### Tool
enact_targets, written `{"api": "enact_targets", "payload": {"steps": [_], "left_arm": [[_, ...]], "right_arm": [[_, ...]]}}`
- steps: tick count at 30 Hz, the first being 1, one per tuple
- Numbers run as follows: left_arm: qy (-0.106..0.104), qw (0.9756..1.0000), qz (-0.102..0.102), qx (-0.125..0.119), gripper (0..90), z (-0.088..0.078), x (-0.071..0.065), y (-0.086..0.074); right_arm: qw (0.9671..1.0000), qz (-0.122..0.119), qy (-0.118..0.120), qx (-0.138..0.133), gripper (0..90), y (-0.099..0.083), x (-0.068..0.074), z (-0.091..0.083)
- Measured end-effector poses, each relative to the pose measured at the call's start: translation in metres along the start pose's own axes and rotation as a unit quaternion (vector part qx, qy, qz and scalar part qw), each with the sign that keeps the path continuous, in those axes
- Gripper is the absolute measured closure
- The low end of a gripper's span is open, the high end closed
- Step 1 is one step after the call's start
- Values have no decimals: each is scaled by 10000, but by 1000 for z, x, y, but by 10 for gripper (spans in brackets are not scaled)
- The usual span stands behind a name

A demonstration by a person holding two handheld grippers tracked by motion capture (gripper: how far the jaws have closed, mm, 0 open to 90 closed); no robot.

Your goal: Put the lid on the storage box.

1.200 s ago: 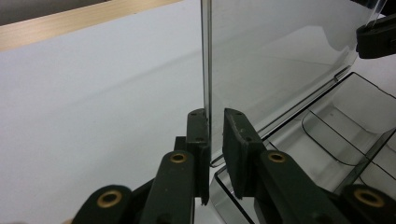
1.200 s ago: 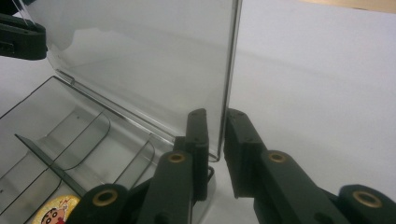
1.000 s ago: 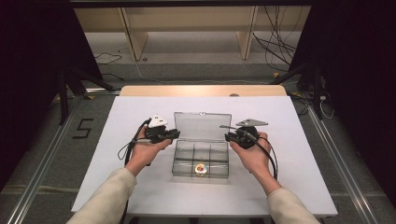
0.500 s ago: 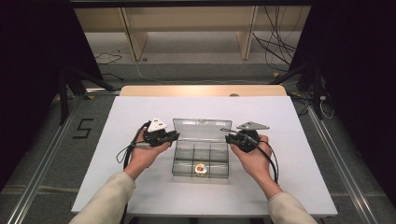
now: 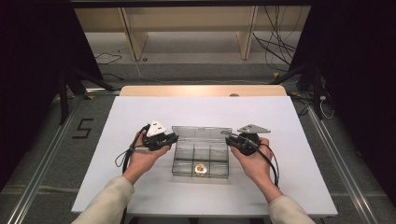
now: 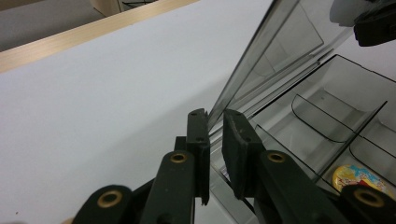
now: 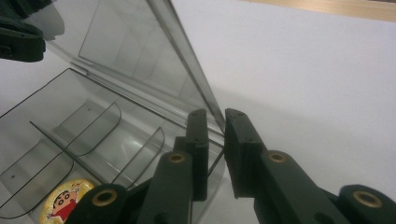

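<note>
Lid (image 5: 201, 133) has tipped lower than a second ago. My left gripper (image 6: 215, 122) and right gripper (image 7: 215, 120) each pinch a lid edge; clear box (image 5: 179, 164) at table (image 5: 140, 112) centre. Best lower both sides evenly, release once seated.

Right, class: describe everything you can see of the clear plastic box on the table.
The clear plastic box sits mid-table on the white table. It looks like smoky see-through plastic, its tray split by thin dividers into compartments. A round cartoon badge lies in the near middle one. The hinged lid stands open, tilted up at the far side. The left gripper and right gripper each pinch a side edge of the lid.
</note>
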State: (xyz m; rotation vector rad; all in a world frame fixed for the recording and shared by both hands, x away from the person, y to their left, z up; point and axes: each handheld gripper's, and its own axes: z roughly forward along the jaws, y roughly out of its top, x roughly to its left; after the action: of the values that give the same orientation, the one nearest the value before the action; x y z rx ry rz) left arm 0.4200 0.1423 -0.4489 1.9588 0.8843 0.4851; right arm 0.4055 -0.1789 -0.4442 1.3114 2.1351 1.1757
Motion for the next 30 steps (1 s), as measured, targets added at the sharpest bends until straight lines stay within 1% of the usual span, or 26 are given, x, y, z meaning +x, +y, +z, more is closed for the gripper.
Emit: {"api": "enact_targets", "payload": {"steps": [6, 11, 15, 30], "left_arm": [[29, 10000, 9, -38, 809, -2, -2, -2], [53, 10000, 55, -54, 809, -2, -2, -2], [74, 9999, 35, -74, 809, -2, -3, -3], [113, 9998, 104, -90, 806, -3, -5, -3]], "right_arm": [[10000, -5, 0, -9, 804, -2, 1, -1], [10000, -20, -8, -44, 804, -3, 1, -1], [10000, -21, -8, -51, 804, -3, 1, -1], [10000, -24, -16, -95, 806, -4, 2, -2]]}}
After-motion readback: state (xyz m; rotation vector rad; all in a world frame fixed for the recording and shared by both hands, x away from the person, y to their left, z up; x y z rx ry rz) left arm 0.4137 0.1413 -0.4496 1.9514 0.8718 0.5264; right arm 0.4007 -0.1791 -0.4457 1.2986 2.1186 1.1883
